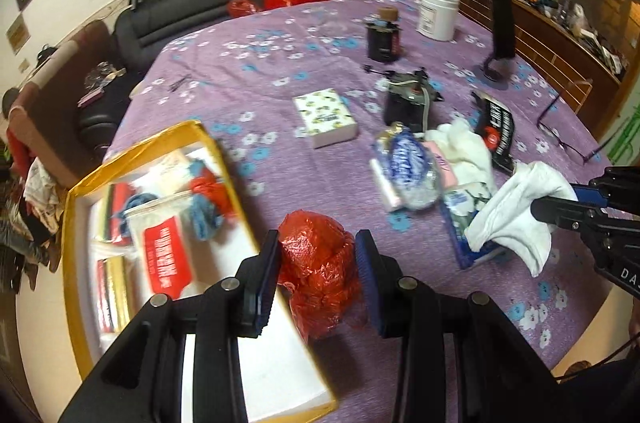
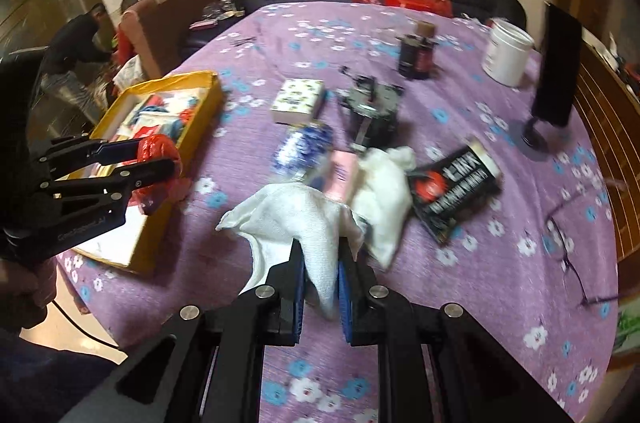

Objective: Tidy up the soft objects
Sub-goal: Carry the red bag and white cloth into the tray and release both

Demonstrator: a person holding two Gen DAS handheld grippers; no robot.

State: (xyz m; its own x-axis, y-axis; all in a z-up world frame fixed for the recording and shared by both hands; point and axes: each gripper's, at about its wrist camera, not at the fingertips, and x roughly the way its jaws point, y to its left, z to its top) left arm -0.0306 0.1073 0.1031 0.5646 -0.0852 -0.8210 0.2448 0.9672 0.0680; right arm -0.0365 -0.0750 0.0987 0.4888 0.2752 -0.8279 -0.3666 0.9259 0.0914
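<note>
Left wrist view: your left gripper (image 1: 318,273) is clamped on a crumpled red plastic bag (image 1: 320,275), low centre, at the right rim of the yellow box (image 1: 160,139). The box fills the lower left; inside lies a packet with a red label, its writing too blurred to read. At right edge your right gripper (image 1: 538,209) pinches a white cloth (image 1: 516,219); "DA" shows on its arm.

Right wrist view: your right gripper (image 2: 320,287) is closed on the white cloth (image 2: 304,223), long axis running from lower centre toward upper left. Only here do you see people (image 2: 76,39) at upper left. Black packet (image 2: 456,187) lettering unreadable.
</note>
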